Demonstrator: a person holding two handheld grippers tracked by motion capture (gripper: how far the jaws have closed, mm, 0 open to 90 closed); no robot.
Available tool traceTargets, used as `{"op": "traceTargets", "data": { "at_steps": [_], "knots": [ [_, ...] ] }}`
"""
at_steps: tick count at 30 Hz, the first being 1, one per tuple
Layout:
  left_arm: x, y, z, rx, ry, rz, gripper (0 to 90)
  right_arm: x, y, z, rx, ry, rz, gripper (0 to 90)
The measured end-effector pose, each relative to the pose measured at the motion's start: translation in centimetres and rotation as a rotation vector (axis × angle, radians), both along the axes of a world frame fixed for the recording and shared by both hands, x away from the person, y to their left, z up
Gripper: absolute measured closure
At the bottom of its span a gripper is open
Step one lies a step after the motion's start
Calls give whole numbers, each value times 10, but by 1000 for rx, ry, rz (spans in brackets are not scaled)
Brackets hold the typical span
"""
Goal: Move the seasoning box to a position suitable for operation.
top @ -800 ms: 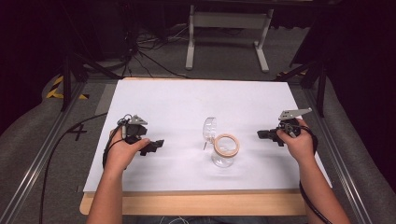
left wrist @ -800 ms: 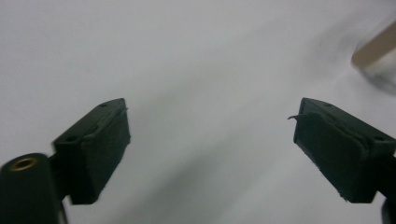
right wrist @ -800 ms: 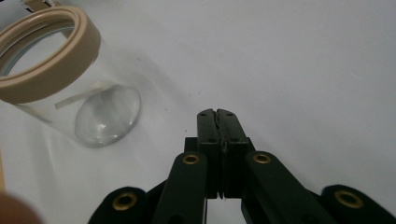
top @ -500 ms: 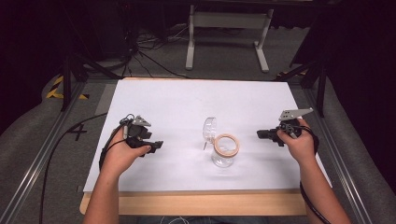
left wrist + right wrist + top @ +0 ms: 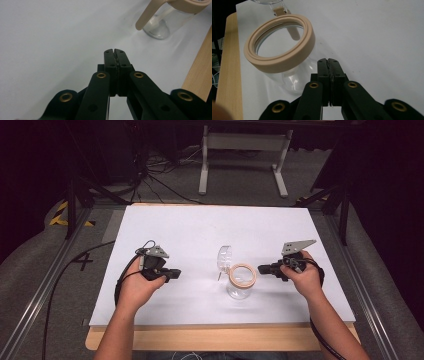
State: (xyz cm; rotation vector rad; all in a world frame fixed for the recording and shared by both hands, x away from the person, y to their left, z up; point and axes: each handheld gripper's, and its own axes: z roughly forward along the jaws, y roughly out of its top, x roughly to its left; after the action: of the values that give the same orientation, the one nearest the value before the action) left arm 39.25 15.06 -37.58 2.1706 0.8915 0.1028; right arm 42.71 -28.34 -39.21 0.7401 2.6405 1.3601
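A clear glass jar (image 5: 240,289) with a beige rim ring (image 5: 242,275) stands on the white sheet, its hinged clear lid (image 5: 224,256) swung open behind it. My left gripper (image 5: 178,273) rests on the sheet well to the jar's left, jaws shut on nothing, pointing toward it. From the other side my right gripper (image 5: 261,268) points at the jar, shut and empty, its tips just short of the rim. In the left gripper view the shut gripper (image 5: 115,51) faces the jar (image 5: 160,26) far off. The right gripper (image 5: 328,60) sits close beside the jar's beige ring (image 5: 280,53).
The white sheet (image 5: 200,230) covers a wooden table whose bare front edge (image 5: 220,339) runs below the hands. Metal rails flank both sides. A white stand (image 5: 242,142) and cables lie on the floor beyond the table.
My left gripper has shifted slightly to the right, toward the jar. The right gripper and the jar have stayed put.
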Motion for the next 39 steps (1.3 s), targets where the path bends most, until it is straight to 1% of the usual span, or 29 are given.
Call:
{"op": "traceTargets", "data": {
  "at_steps": [1, 3, 4, 6, 7, 9, 11, 13, 15, 19, 21, 23, 24, 26, 29, 31, 32, 34, 39],
  "knots": [
    [0, -1, 1, 3, -6, -6, 900, 0, 2, -1, -6, 0, 1, 889],
    [-1, -4, 1, -5, -3, -7, 900, 0, 5, -3, -14, 1, 4, 889],
    [-1, -4, 1, 2, -11, -13, 900, 0, 6, -4, -17, -1, 6, 889],
    [-2, -7, 1, -5, -10, -19, 899, 0, 11, -7, -25, 6, 23, 889],
    [-2, -7, 1, 1, -6, -27, 899, 0, 13, -8, -34, 10, 28, 889],
    [-2, -8, 1, -3, -8, -26, 898, 0, 15, -9, -39, 10, 35, 890],
    [-2, -9, 0, -2, 1, -24, 897, 0, 17, -11, -56, 8, 26, 890],
    [-2, -10, -2, -7, 8, -24, 896, 2, 18, -14, -51, 19, 26, 891],
    [-1, -10, -2, -1, 9, -28, 895, 3, 18, -15, -50, 21, 26, 891],
    [0, -9, -3, -7, 9, -17, 894, 5, 22, -22, -79, 33, 27, 893],
    [0, -8, -3, -1, 8, -18, 889, 5, 23, -23, -82, 47, 36, 894],
    [1, -8, -3, -8, 9, -12, 884, 4, 24, -24, -81, 49, 43, 893],
    [2, -7, -3, -4, 5, -16, 880, 3, 24, -25, -84, 62, 46, 894],
    [3, -8, -3, -11, 4, -14, 870, 1, 26, -26, -87, 77, 61, 894],
    [5, -8, -3, -13, -1, -16, 867, -2, 28, -27, -94, 85, 72, 894],
    [6, -9, -2, -18, 5, -14, 867, -4, 29, -28, -101, 90, 78, 894],
    [8, -10, -2, -16, -1, -17, 868, -6, 30, -28, -107, 91, 81, 894],
    [10, -12, -2, -30, -4, -18, 867, -11, 33, -29, -115, 94, 93, 894],
    [13, -13, -2, -40, -5, -15, 859, -18, 37, -29, -122, 99, 114, 894]
  ]
}}
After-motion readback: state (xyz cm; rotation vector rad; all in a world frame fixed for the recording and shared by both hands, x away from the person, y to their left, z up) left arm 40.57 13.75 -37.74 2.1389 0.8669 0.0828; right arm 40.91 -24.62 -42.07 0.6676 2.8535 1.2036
